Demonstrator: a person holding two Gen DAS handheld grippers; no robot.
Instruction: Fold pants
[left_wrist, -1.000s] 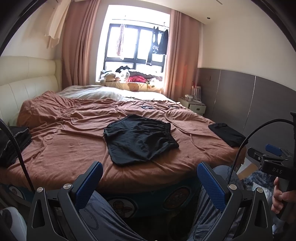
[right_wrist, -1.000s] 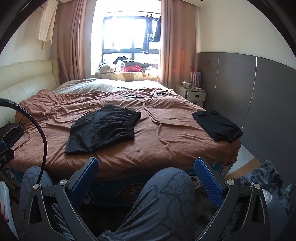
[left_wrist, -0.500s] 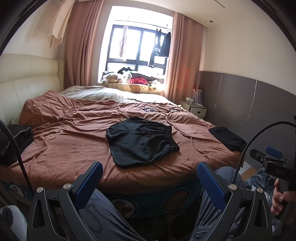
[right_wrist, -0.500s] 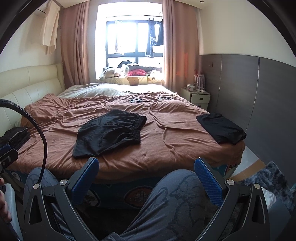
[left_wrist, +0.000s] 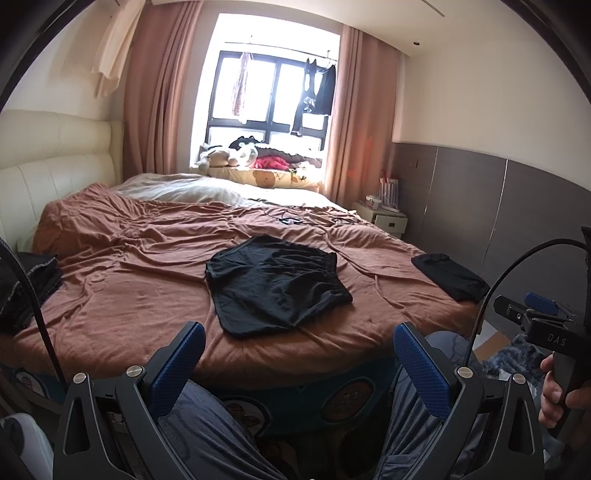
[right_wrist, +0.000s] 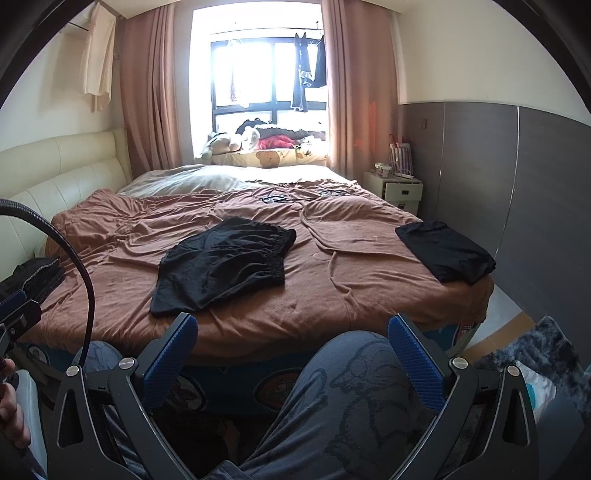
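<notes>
black shorts (left_wrist: 275, 284) lie flat mid bed (left_wrist: 110, 295), nr front edge; both hand-held grippers, left (left_wrist: 299, 354) & right (right_wrist: 291, 349), wide open, empty.

Left wrist view: white capital letters "DAS" printed on the black plastic body of the right gripper (left_wrist: 532, 314) (held in the person's right hand (left_wrist: 557, 398), at the frame's right edge). No other legible text, number or sign in either view.
</notes>
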